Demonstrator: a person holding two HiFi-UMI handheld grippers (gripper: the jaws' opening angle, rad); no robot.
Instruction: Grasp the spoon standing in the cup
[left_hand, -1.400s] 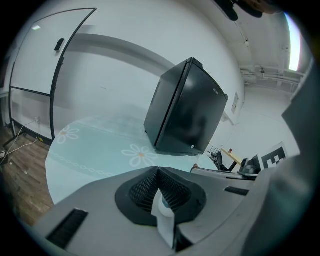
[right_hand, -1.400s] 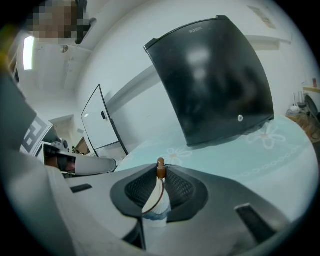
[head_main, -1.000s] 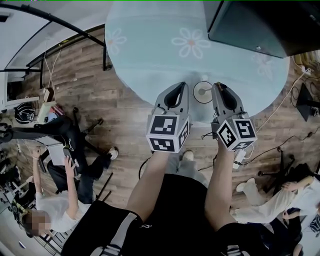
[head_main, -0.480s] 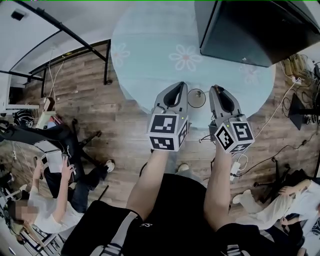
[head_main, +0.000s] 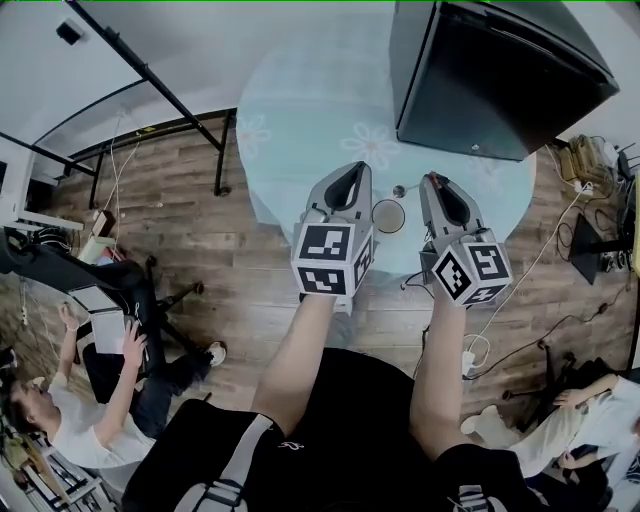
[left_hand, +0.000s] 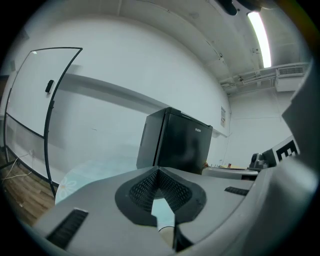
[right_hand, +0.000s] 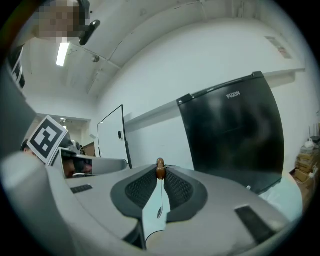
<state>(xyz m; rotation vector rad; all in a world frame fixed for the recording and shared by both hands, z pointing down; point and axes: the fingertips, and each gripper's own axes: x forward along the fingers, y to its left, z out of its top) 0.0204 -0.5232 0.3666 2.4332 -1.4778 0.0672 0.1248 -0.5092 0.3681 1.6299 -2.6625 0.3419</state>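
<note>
Pinching the spoon (right_hand: 160, 172), the right gripper (right_hand: 160, 167) has jaws nearly together.

At frame centre we see the cup (head_main: 388, 215) between our left claw (head_main: 350, 172) and right claw (head_main: 432, 182), at the round tabletop's (head_main: 300, 110) lower edge.

A round table (head_main: 300, 110) under a pale blue cloth with daisy prints stands on a wooden plank floor (head_main: 180, 250). A black mini fridge (head_main: 490, 80) sits at the table's far right edge. Behind are a plain white wall (left_hand: 130, 55) and a black-framed board (left_hand: 30, 95). A ceiling strip light (left_hand: 260, 32) glows overhead. Cables (head_main: 545, 250) trail across the floor.
</note>
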